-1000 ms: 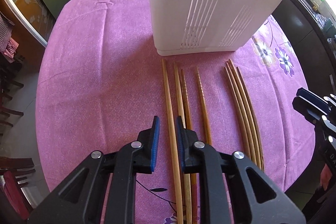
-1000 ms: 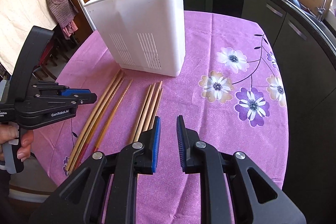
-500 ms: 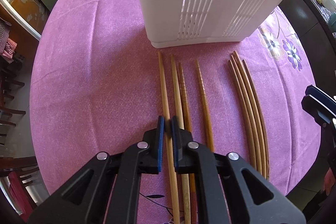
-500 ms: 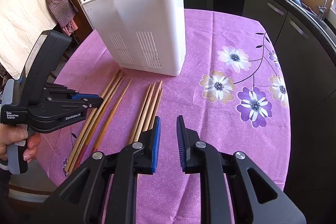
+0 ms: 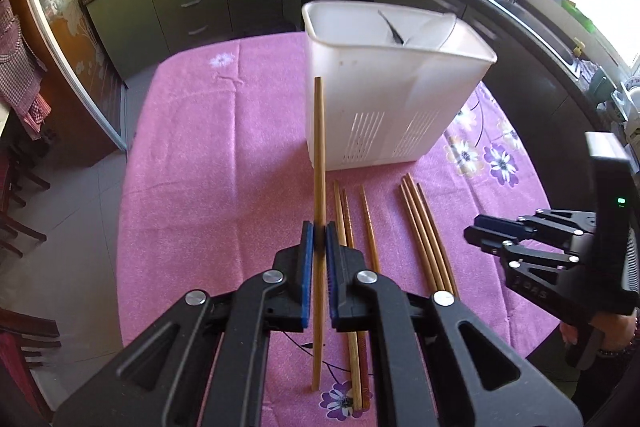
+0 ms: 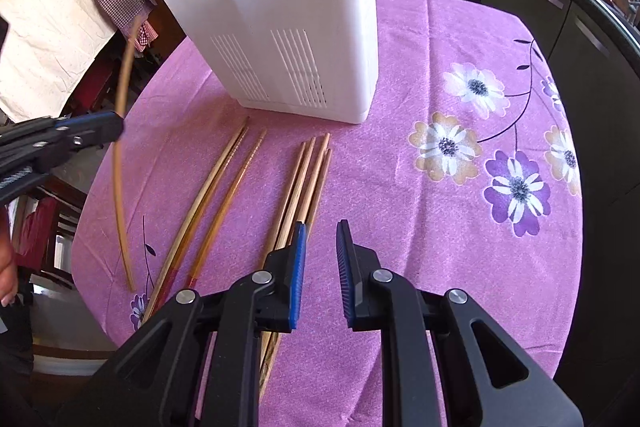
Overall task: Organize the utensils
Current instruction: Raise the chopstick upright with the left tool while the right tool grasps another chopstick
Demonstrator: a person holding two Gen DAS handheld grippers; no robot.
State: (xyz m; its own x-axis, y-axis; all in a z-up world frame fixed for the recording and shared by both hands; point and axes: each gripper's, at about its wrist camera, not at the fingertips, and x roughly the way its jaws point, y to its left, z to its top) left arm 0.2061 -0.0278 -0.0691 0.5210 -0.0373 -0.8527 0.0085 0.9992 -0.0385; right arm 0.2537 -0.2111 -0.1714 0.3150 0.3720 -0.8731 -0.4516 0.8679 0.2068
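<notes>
Presently, left gripper [image 5: 316,245]: blue pads closed on one chopstick [image 5: 318,155], clamped partway along its length and lifted clear of the table, one end reaching up in front of the white holder [image 5: 384,99], the other hanging back under the gripper body. Right gripper [image 6: 321,259]: pads parted with a clear gap, holding nothing, hovering just above the near ends of the right-hand bundle. Chopsticks on the cloth, seven counted: a group of three [image 5: 352,227] just right of the left gripper, two lying close together and one a little apart; a bundle of four [image 6: 304,183] further right, touching one another. Holder: one, upright, slotted low on its walls, standing just beyond the far tips of the chopsticks. Pink flowered tablecloth [image 6: 460,187]: one, covering the round table.
</notes>
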